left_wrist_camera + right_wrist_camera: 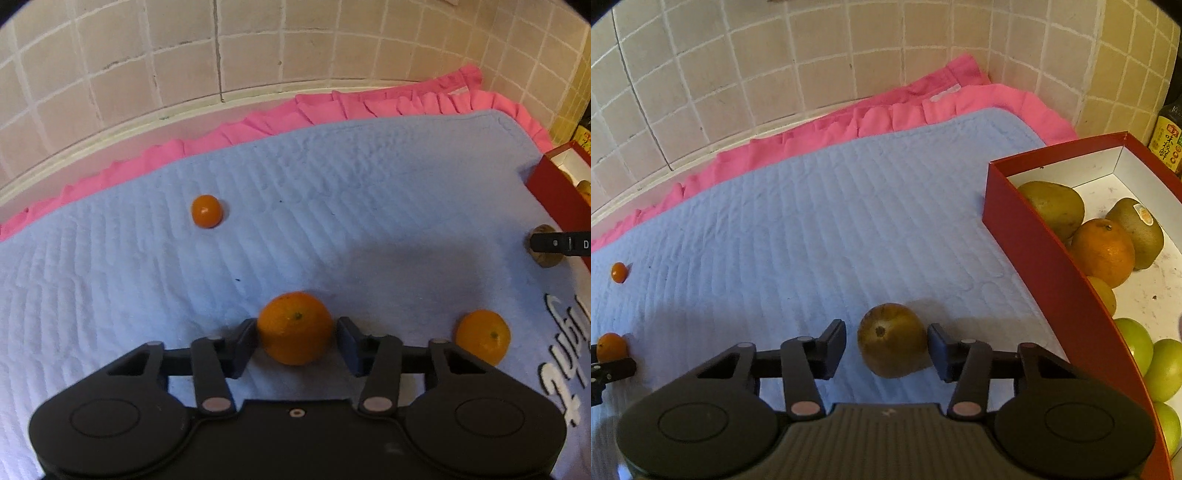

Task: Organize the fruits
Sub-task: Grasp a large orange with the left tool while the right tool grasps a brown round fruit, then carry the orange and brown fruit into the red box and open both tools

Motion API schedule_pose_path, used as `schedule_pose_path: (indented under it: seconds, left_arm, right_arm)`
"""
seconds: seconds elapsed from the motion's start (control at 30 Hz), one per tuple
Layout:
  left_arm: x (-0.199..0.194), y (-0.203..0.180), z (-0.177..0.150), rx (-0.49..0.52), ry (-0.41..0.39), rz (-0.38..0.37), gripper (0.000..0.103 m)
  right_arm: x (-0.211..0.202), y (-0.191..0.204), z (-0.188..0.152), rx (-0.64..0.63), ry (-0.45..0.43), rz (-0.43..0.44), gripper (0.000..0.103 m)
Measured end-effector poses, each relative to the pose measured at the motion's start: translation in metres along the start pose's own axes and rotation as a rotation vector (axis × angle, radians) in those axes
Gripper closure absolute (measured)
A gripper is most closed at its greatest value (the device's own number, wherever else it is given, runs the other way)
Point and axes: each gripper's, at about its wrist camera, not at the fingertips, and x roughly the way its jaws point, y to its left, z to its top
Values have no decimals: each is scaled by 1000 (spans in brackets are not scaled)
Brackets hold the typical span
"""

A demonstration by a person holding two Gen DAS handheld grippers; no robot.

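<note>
A large orange [295, 326] lies on the blue quilted mat [332, 192], and my left gripper [297, 332] is shut on it, one pad against each side. A second orange [483, 336] lies just to its right, and a small orange [207, 211] sits farther back on the left. In the right wrist view a brown fruit [892, 339] lies between the fingers of my right gripper [886, 336]. The right pad is at its skin, but a sliver of mat shows at the left pad. A red box [1034, 240] at the right holds brown fruits, an orange [1104, 251] and green apples [1160, 369].
A pink cloth [923, 99] lies under the mat along the tiled wall [775, 55]. A sauce bottle [1167, 140] stands behind the box. The box's near wall is close on the right of my right gripper. The back of the mat carries only the small orange [619, 272].
</note>
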Motion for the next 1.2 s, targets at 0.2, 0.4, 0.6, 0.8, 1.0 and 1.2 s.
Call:
schedule_pose_path:
  seconds: [0.2, 0.4, 0.6, 0.8, 1.0, 1.2]
  left_arm:
    - [-5, -3, -1, 7, -29, 19, 55]
    - [-36, -21, 4, 34, -127, -20, 55]
    - [-58, -66, 22, 114, -196, -82, 55]
    - [-70, -122, 38, 198, -220, -156, 55]
    - [-70, -180, 57, 261, -241, -264, 55]
    - [-70, -239, 87, 367, -236, -384, 55]
  right_arm:
    - [-5, -4, -3, 12, -18, 11, 62]
    - [-38, -14, -6, 28, -88, 26, 62]
    - [-83, -39, -16, 70, -177, 25, 62]
    - [-115, -80, -37, 141, -233, -43, 62]
    - [-148, -131, -44, 207, -282, -151, 62]
    - [-158, -196, -45, 362, -299, -243, 62]
